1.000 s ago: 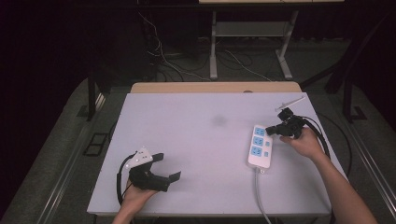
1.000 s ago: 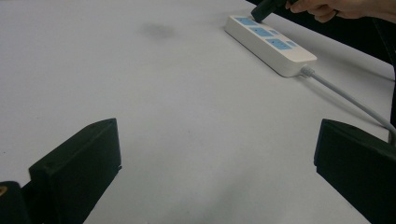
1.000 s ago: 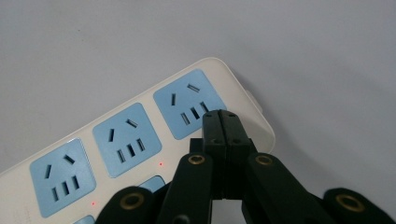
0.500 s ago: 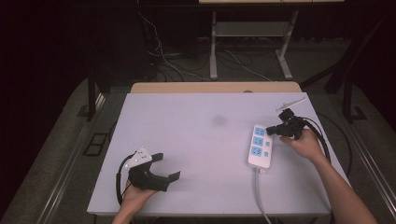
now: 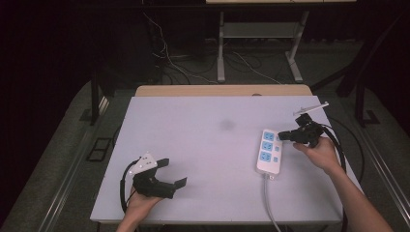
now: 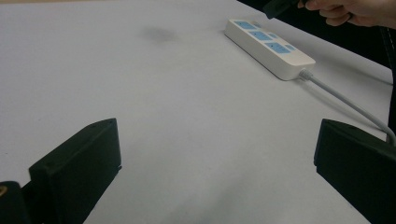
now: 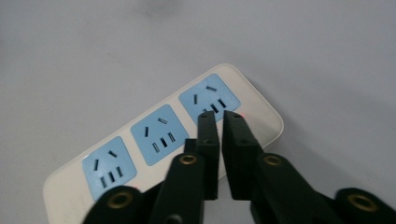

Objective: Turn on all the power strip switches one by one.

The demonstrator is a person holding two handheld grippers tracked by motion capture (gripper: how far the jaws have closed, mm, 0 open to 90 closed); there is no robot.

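White counter (image 5: pixel 208 145) seen from above. A white power strip (image 5: pixel 269 151) with three blue sockets lies at the right side, its grey cord (image 5: pixel 269 205) running to the near edge. The right tongs (image 5: pixel 285 136), held in the person's right hand (image 5: pixel 321 153), hover at the strip's far end with jaws narrowed to a thin slit, holding nothing. The left tongs (image 5: pixel 171 174) rest near the left corner, jaws spread wide and empty, well apart from the strip.
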